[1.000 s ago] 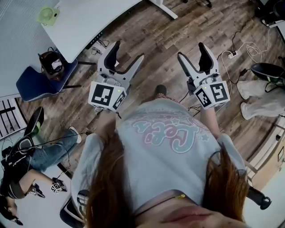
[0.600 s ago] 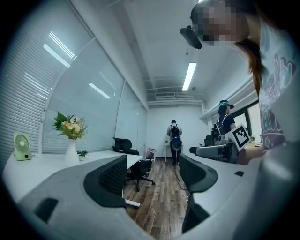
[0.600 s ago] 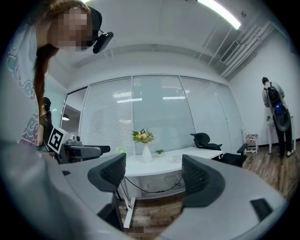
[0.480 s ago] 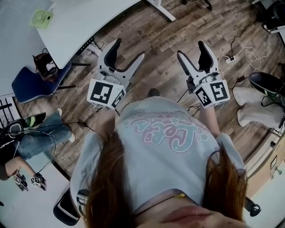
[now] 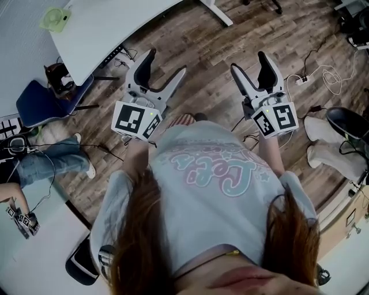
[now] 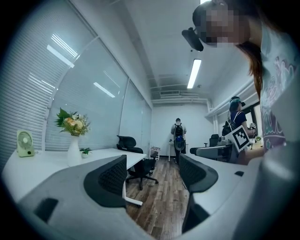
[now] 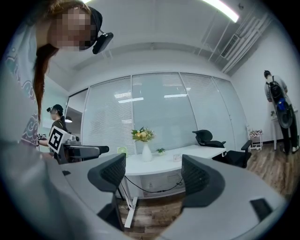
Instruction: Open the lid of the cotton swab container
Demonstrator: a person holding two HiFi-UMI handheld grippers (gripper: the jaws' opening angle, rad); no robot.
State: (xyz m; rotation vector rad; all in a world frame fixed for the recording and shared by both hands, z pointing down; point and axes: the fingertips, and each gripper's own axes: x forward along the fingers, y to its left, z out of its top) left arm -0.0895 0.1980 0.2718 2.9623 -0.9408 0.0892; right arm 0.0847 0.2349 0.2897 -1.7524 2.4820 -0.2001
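A person in a pale blue shirt (image 5: 219,190) with pink lettering, long reddish hair (image 5: 144,248) falling over both shoulders, stands on a wood-plank floor (image 5: 213,40) and holds a two-jaw tool out in front of each hand. The left claw (image 5: 167,62) is spread wide with nothing between its jaws; its own view looks through the gap (image 6: 152,173) down the length of the room. The right claw (image 5: 248,61) is likewise spread and empty, with the gap (image 7: 152,176) framing a desk across the room. A cube with square markers sits at the base of each tool, left (image 5: 136,120) and right (image 5: 275,120). Where the cotton swab container stands cannot be told from any view. On the floor to the right lie a power strip and loose cables (image 5: 300,80). To the left, a second person in jeans (image 5: 52,161) sits low beside a blue chair (image 5: 34,103). Ahead stands the white desk (image 5: 115,23), carrying a small green fan (image 5: 53,17) at one end and a white vase of flowers (image 7: 146,152) beside a small potted plant (image 7: 161,151). A black office chair (image 7: 208,137) waits behind it. At the far end of the room, a person with a backpack (image 6: 178,136) stands facing away.
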